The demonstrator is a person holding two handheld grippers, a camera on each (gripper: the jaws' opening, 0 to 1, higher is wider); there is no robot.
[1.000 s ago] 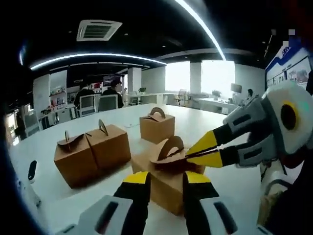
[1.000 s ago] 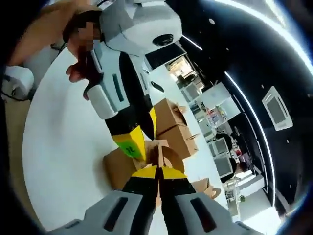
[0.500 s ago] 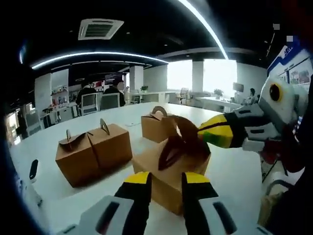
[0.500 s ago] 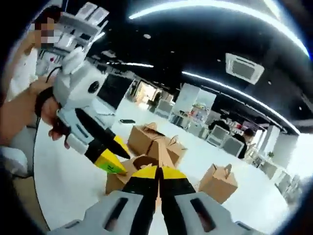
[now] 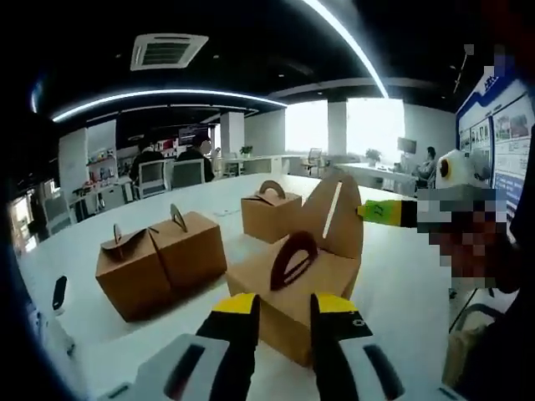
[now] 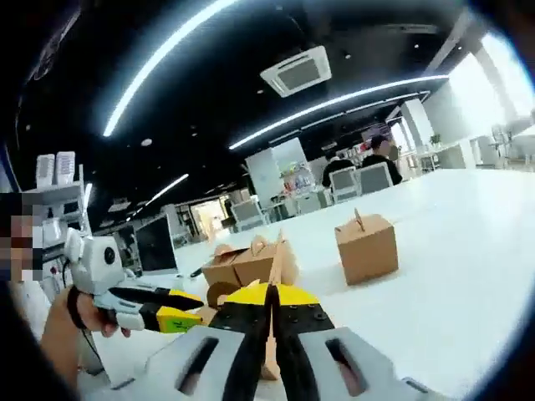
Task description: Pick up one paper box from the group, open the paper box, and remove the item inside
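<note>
Up goes the flap: since half a second ago the right tool (image 5: 380, 212) has lifted it upright. Left gripper view: the left tool (image 5: 280, 317), jaws spread, frames the near paper box (image 5: 288, 288) on the white surface (image 5: 393, 276); two joined boxes (image 5: 159, 259) sit left, another box (image 5: 270, 213) behind. Right gripper view: the right tool (image 6: 269, 311), jaws pressed together, pinches the flap (image 6: 276, 259); the left tool (image 6: 171, 313) sits at left.
</note>
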